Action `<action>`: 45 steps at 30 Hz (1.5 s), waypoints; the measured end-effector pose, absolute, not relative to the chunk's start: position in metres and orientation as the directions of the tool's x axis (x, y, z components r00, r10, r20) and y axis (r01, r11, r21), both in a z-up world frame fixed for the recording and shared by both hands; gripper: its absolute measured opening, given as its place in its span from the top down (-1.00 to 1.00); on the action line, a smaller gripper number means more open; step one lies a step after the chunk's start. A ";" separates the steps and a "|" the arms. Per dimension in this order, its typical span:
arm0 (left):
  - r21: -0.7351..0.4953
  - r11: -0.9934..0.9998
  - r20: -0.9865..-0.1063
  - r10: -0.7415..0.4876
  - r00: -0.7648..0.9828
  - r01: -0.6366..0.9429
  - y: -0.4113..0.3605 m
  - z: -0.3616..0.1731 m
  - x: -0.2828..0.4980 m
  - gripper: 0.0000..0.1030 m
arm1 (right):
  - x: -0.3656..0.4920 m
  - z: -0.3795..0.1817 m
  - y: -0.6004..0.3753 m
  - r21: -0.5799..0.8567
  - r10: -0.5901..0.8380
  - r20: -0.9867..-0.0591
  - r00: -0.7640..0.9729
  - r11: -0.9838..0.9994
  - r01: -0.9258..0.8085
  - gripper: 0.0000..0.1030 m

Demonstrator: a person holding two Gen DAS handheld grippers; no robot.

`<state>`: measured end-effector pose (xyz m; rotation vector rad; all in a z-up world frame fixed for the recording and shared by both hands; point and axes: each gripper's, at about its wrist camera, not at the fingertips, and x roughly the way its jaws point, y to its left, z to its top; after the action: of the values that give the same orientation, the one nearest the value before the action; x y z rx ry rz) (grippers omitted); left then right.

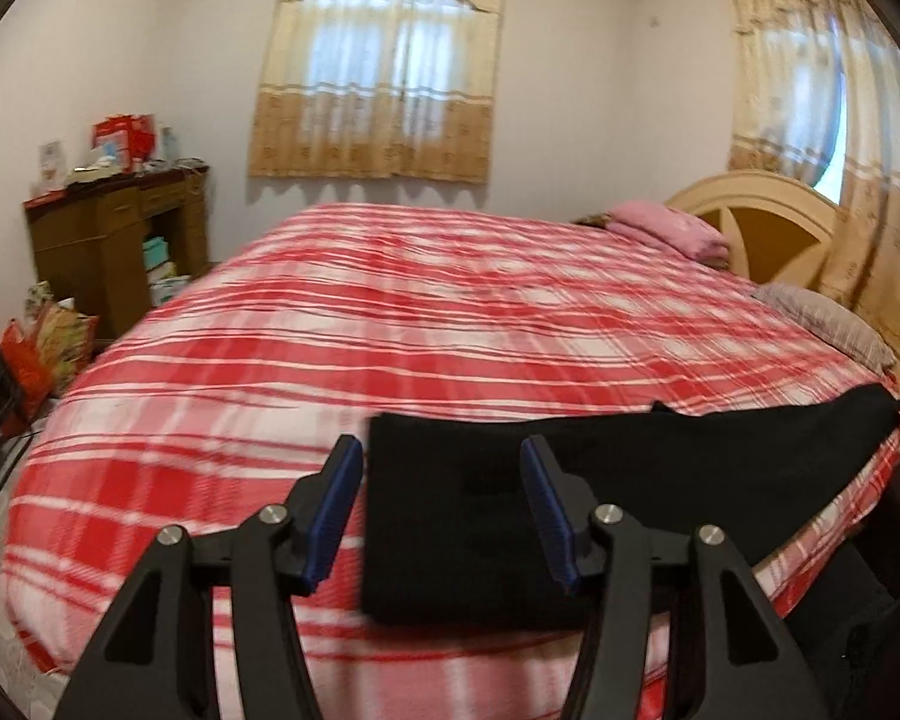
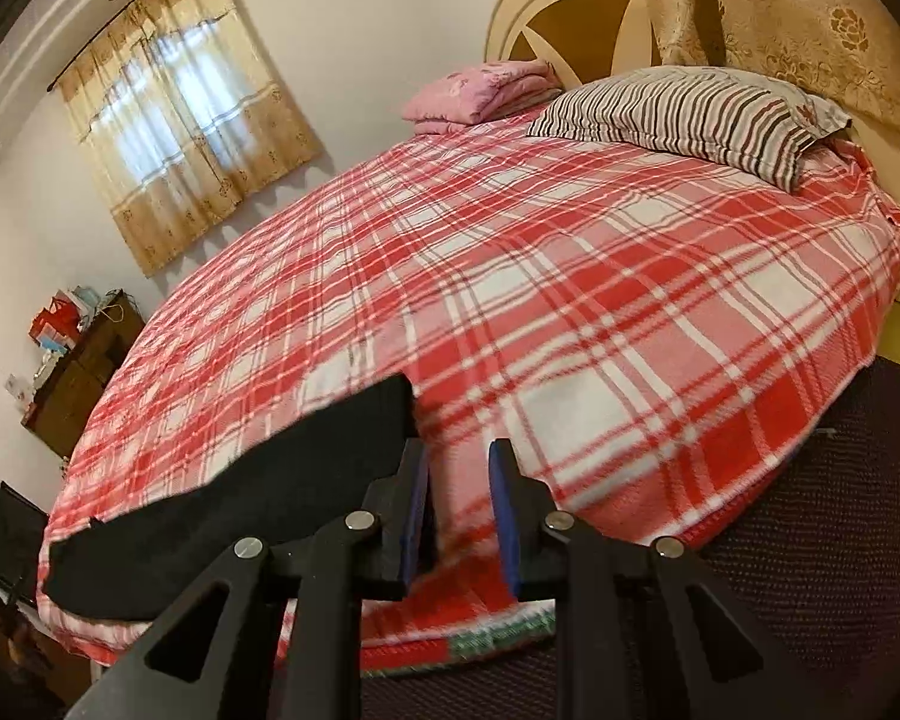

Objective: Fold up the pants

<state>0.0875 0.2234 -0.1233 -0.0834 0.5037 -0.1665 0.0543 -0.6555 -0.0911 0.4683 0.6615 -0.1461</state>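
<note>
We see a bedroom with a wide bed (image 1: 390,312) under a soft red, pink and white plaid blanket, lying mostly smooth. White walls hold two windows with beige patterned curtains (image 1: 378,78). At 10 o'clock in the left view stands a brown wooden dresser (image 1: 114,234) cluttered on top. A cream arched headboard (image 2: 570,6) rises at 1 o'clock in the right view, with a striped pillow (image 2: 684,114) and a folded pink blanket (image 2: 480,90) below it.

The black pants (image 1: 468,522), matte and folded into a flat band with squared ends, lie along the bed's near edge. The rest of the blanket beyond them lies open.

The left hand-held gripper (image 1: 444,510) hovers over the pants' squared end, its blue-padded jaws spread apart and pressing nothing. The right hand-held gripper (image 2: 459,510) has its jaws narrowly parted over bare blanket, just beside the pants' other end at 9 o'clock, holding nothing.
</note>
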 end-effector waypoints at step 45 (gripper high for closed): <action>-0.174 0.734 -0.628 -0.596 0.500 0.656 -0.057 -0.163 0.182 -0.40 | 0.084 -0.081 -0.664 0.446 0.049 -0.694 0.718 0.812 0.376 -0.25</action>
<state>0.1816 -0.0573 -0.1630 0.0915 0.7224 -0.7582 0.0838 -0.6636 -0.0809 0.6088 0.7579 -0.1934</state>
